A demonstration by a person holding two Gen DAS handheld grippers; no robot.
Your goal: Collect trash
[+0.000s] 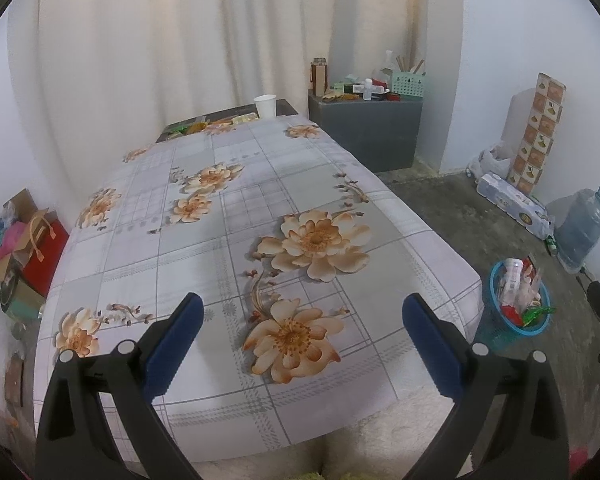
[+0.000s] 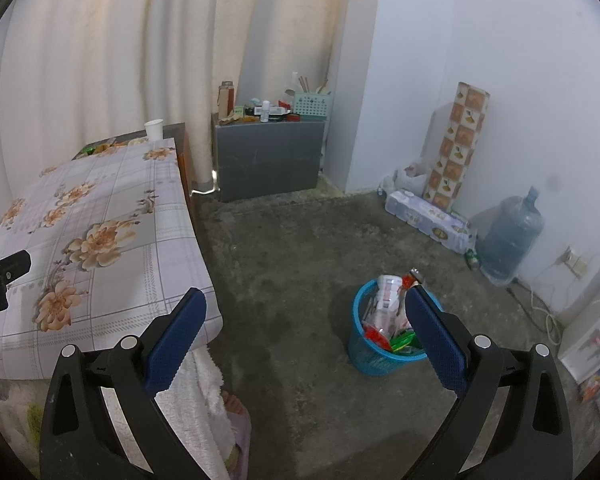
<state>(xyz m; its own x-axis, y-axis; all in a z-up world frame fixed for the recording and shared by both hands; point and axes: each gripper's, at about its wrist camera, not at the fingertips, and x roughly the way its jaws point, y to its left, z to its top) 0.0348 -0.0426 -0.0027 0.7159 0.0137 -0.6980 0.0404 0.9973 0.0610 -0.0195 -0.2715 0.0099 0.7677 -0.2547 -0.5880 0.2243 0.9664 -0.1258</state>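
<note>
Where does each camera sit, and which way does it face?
Left wrist view: sits on the left gripper, above the near end of the flowered table, facing along it toward the curtain; both fingers show, open.
Right wrist view: sits on the right gripper, beside the table, facing the floor and blue basket; its open fingers and a bare foot show.
Shared: table, basket, white cup, grey cabinet, water bottle.

No readable text here.
Print shows on the packets in the blue basket (image 2: 374,354), but it's too blurred to read.
</note>
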